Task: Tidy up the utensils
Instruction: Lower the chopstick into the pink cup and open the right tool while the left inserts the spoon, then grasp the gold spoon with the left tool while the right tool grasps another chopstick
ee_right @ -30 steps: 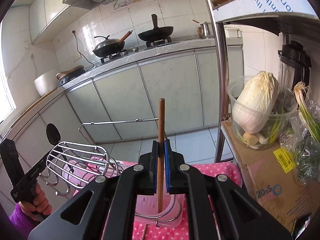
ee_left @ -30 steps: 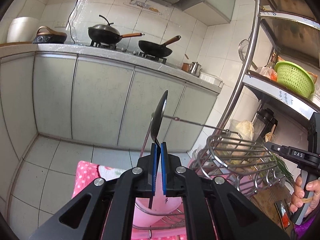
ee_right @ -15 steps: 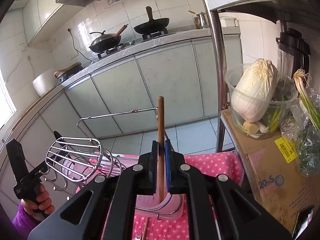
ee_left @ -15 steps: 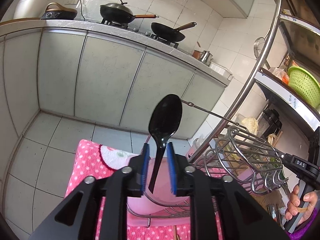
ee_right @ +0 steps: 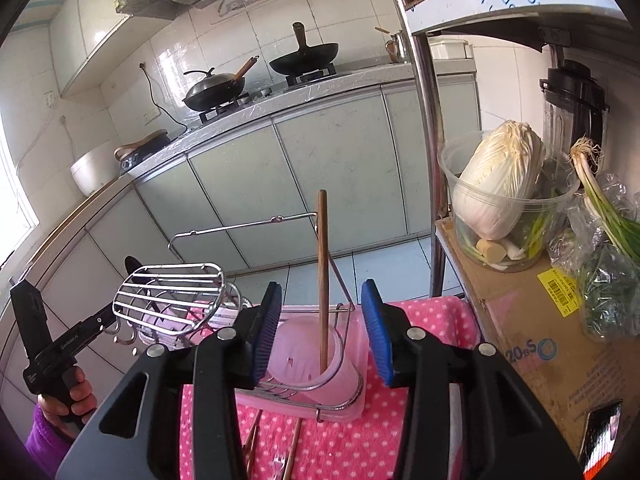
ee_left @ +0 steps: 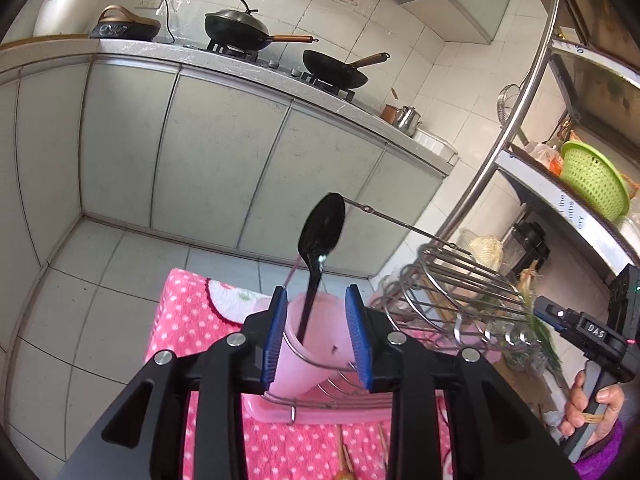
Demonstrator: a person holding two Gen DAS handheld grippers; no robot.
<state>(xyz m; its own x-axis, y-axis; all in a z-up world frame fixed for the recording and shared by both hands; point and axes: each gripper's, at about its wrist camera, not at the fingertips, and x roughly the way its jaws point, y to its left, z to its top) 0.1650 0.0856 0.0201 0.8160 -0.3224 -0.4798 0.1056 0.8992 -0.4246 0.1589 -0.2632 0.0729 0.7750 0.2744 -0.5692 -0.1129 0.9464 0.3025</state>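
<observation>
A black spoon [ee_left: 321,232] stands handle-down in a pink plastic cup [ee_left: 316,344] held in a wire rack. My left gripper [ee_left: 318,336] is open around the cup, not touching the spoon. In the right wrist view a wooden chopstick [ee_right: 322,272] stands upright in another pink cup [ee_right: 316,364] of the same rack. My right gripper [ee_right: 323,332] is open on either side of it, empty. More chopsticks [ee_right: 294,452] lie on the pink dotted cloth [ee_right: 332,440] below.
A wire basket with hooks [ee_right: 172,296] sits at the rack's middle; it also shows in the left wrist view [ee_left: 460,292]. A metal shelf post [ee_right: 428,120], a tub with cabbage [ee_right: 500,200] on a cardboard box [ee_right: 520,320] stand at right. Kitchen cabinets [ee_left: 200,152] lie beyond.
Both grippers have opened. The left one let go of the black spoon into its cup, the right one let go of the chopstick into its cup.
</observation>
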